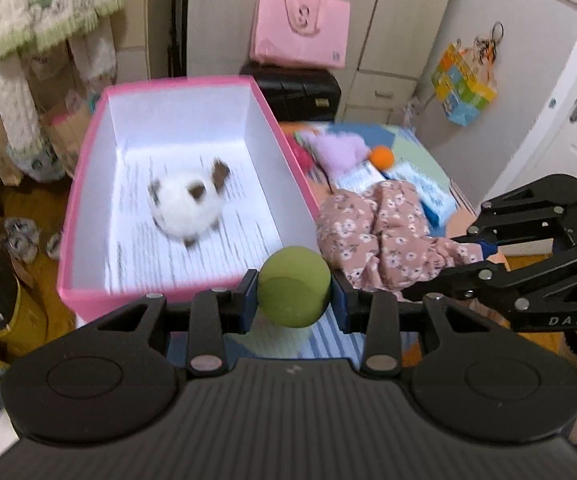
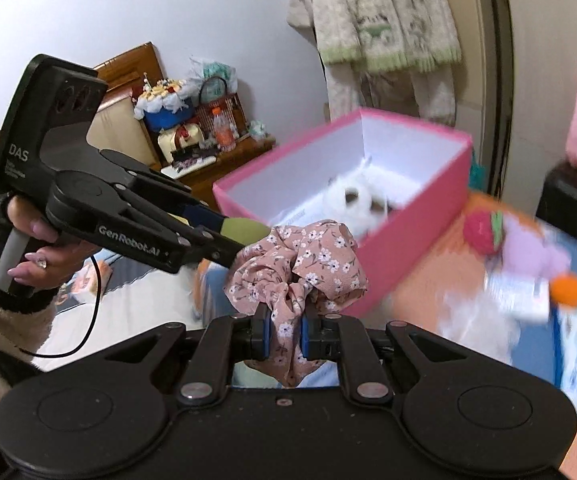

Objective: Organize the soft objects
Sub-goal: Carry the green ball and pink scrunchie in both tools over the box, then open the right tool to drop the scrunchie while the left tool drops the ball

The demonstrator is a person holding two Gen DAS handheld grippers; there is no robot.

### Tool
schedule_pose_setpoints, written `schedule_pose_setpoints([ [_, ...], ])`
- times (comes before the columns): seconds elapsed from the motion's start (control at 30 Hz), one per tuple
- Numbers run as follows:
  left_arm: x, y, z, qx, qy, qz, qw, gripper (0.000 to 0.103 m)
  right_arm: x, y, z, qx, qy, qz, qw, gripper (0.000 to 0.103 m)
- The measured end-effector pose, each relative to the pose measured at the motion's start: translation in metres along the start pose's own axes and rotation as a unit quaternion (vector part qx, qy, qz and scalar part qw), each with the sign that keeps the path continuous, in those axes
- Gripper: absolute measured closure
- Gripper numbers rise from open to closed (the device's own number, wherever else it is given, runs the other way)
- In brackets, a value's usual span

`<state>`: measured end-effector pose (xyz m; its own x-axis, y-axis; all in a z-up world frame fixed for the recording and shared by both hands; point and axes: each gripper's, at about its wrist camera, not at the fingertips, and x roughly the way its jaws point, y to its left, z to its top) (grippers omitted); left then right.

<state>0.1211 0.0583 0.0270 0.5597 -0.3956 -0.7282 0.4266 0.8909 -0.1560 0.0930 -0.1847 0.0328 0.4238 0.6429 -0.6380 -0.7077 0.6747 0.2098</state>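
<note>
Olive-green smooth round ball (image 1: 293, 292) sits clamped in the left gripper (image 1: 293, 300), just before one pink rectangular cardboard box (image 1: 88, 168). One floral pink crinkled fabric scrunchie (image 2: 300, 264) is pinched by the right gripper (image 2: 285, 334). Inside the box lies one fluffy white plush toy (image 1: 186, 204); beyond, one small orange fuzzy ball (image 1: 381, 157)

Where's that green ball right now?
In the left wrist view the green ball is pinched between the left gripper's fingers, just outside the near corner of the pink box, beside the flowered cloth.
</note>
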Motion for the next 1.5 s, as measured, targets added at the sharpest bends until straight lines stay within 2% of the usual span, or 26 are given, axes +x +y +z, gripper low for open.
schedule_pose_setpoints([
  [0.13, 0.004, 0.008, 0.02, 0.012, -0.021, 0.03, 0.9993, 0.067, 0.011, -0.001, 0.029, -0.031, -0.018, -0.018, 0.999, 0.086],
  [0.3, 0.018, 0.021, 0.046, 0.012, -0.031, 0.04, 0.9987, 0.067, 0.028, -0.011, 0.058, -0.064, -0.025, -0.028, 0.997, 0.085],
  [0.43, 0.036, 0.043, 0.064, -0.011, -0.043, 0.053, 0.9976, 0.067, 0.047, -0.023, 0.081, -0.096, -0.03, -0.046, 0.994, 0.085],
  [0.57, 0.06, 0.067, 0.078, -0.043, -0.043, 0.055, 0.9966, 0.067, 0.074, -0.048, 0.102, -0.084, -0.018, -0.033, 0.996, 0.085],
  [0.7, 0.09, 0.09, 0.089, -0.07, -0.026, 0.06, 0.9954, 0.067, 0.102, -0.069, 0.117, -0.078, -0.003, -0.024, 0.997, 0.084],
  [0.9, 0.133, 0.116, 0.106, -0.104, 0.024, 0.077, 0.9913, 0.067, 0.147, -0.092, 0.134, -0.085, 0.037, -0.03, 0.995, 0.084],
  [1.03, 0.144, 0.112, 0.109, -0.065, 0.037, 0.095, 0.9926, 0.067, 0.164, -0.105, 0.136, -0.084, 0.05, -0.017, 0.995, 0.084],
  [1.13, 0.155, 0.111, 0.112, -0.063, 0.056, 0.101, 0.9913, 0.067, 0.168, -0.108, 0.133, -0.089, 0.055, -0.007, 0.995, 0.082],
  [1.23, 0.165, 0.11, 0.115, -0.051, 0.055, 0.125, 0.9893, 0.066, 0.178, -0.11, 0.137, -0.095, 0.066, -0.023, 0.993, 0.081],
  [1.4, 0.179, 0.122, 0.119, -0.07, 0.07, 0.13, 0.9866, 0.063, 0.199, -0.112, 0.14, -0.106, 0.098, -0.038, 0.989, 0.081],
  [1.5, 0.18, 0.124, 0.12, -0.066, 0.065, 0.141, 0.9857, 0.059, 0.207, -0.113, 0.141, -0.123, 0.11, -0.046, 0.985, 0.075],
])
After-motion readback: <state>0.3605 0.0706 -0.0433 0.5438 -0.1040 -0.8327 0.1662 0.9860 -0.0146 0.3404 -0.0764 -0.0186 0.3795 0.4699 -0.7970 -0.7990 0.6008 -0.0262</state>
